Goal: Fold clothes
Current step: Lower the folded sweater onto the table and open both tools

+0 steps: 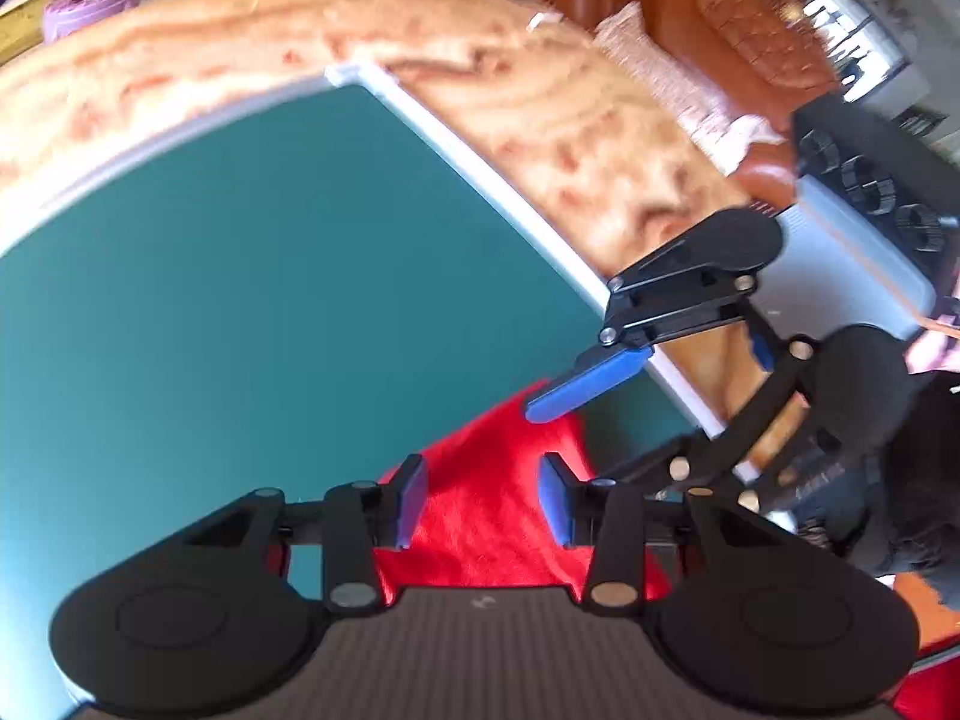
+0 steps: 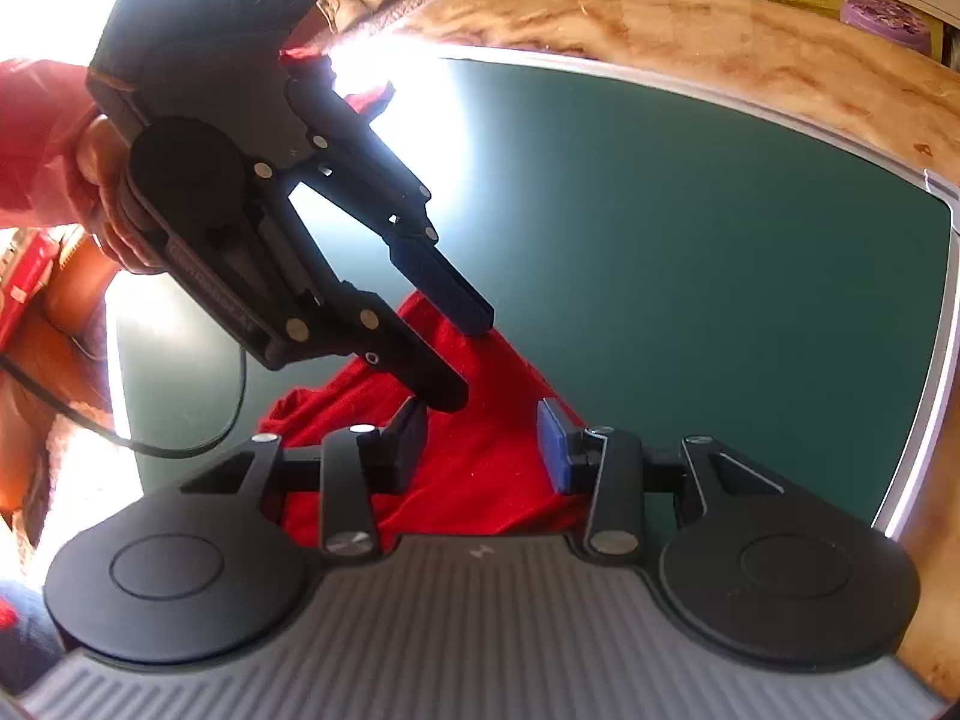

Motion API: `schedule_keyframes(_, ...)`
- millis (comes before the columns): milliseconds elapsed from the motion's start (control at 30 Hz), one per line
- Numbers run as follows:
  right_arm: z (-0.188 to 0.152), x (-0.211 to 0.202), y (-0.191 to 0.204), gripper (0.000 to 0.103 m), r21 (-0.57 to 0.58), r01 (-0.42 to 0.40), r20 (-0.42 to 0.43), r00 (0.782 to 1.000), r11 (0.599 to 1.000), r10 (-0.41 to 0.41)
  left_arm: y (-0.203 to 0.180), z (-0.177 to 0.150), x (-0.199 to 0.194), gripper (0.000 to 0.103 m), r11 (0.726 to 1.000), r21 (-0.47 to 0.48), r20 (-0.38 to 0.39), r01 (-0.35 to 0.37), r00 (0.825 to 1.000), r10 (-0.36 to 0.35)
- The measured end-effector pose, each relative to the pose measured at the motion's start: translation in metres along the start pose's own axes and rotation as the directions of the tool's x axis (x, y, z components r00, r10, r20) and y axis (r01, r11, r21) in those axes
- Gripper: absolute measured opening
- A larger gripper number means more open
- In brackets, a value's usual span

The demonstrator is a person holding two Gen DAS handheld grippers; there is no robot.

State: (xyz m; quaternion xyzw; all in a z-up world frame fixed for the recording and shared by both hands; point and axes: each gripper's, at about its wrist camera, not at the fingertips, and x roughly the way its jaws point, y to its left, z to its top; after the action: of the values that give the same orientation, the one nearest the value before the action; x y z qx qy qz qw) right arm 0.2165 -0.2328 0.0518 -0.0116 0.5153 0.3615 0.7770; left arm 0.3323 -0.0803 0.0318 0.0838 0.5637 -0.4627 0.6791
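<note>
Both tools, the left tool (image 1: 483, 501) and the right tool (image 2: 483, 450), hang open over the red shirt (image 1: 492, 516) on the green mat (image 1: 240, 300) on the desk (image 1: 540, 120), holding nothing. They are very near each other, so they could bump. A bad pinch could bunch the cloth and spoil the fold.

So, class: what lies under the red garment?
The red garment lies on a green mat, itself on a wooden table. Anything beneath the cloth is covered.
</note>
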Motion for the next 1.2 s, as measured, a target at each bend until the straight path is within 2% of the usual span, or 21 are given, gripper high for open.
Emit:
schedule_keyframes(100, -0.015, 0.008, 0.001, 0.046, -0.015, 0.060, 0.002, 0.998, 0.998, -0.060, 0.004, -0.014, -0.002, 0.043, 0.999, -0.051, 0.059, -0.015, 0.998, 0.018)
schedule_keyframes(167, -0.023, 0.006, 0.001, 0.046, -0.025, 0.064, 0.032, 0.997, 0.998, -0.063, 0.009, -0.023, 0.002, 0.043, 0.998, -0.042, 0.085, -0.044, 0.995, 0.048)
schedule_keyframes(200, -0.027, 0.003, 0.002, 0.046, -0.034, 0.068, 0.043, 0.997, 0.997, -0.067, 0.011, -0.027, 0.005, 0.043, 0.997, -0.035, 0.090, -0.064, 0.994, 0.066)
schedule_keyframes(267, -0.032, 0.002, 0.004, 0.046, -0.038, 0.077, 0.062, 0.995, 0.996, -0.074, 0.013, -0.030, 0.012, 0.053, 0.996, -0.036, 0.093, -0.078, 0.992, 0.081)
schedule_keyframes(500, -0.042, -0.010, 0.027, 0.047, -0.092, 0.147, 0.084, 0.987, 0.985, -0.139, 0.010, -0.031, 0.011, 0.051, 0.991, -0.074, 0.136, -0.115, 0.983, 0.124)
schedule_keyframes(567, -0.042, -0.017, 0.035, 0.047, -0.100, 0.147, 0.094, 0.986, 0.984, -0.137, 0.007, -0.035, -0.002, 0.051, 0.992, -0.089, 0.177, -0.095, 0.978, 0.109)
schedule_keyframes(667, -0.045, -0.020, 0.049, 0.047, -0.171, 0.176, 0.084, 0.983, 0.969, -0.163, -0.002, -0.043, -0.015, 0.051, 0.997, -0.058, 0.207, -0.057, 0.976, 0.068)
schedule_keyframes(733, -0.046, -0.013, 0.052, 0.047, -0.223, 0.189, 0.068, 0.982, 0.956, -0.178, -0.007, -0.050, -0.011, 0.051, 0.998, -0.027, 0.176, -0.055, 0.983, 0.058)
schedule_keyframes(800, -0.049, -0.007, 0.052, 0.047, -0.271, 0.207, 0.054, 0.978, 0.940, -0.200, -0.006, -0.058, 0.002, 0.050, 0.996, -0.006, 0.126, -0.089, 0.988, 0.089)
schedule_keyframes(900, -0.059, -0.002, 0.046, 0.047, -0.320, 0.221, 0.031, 0.974, 0.921, -0.223, 0.003, -0.066, 0.007, 0.049, 0.996, -0.014, 0.139, -0.083, 0.987, 0.084)
schedule_keyframes(1067, -0.067, -0.005, 0.033, 0.047, -0.260, 0.178, 0.017, 0.984, 0.949, -0.180, 0.003, -0.065, 0.007, 0.048, 0.996, -0.012, 0.141, -0.087, 0.986, 0.087)
schedule_keyframes(1200, -0.062, -0.012, 0.048, 0.047, -0.317, 0.232, 0.022, 0.971, 0.920, -0.237, -0.007, -0.061, -0.008, 0.050, 0.996, 0.003, 0.165, -0.091, 0.982, 0.089)
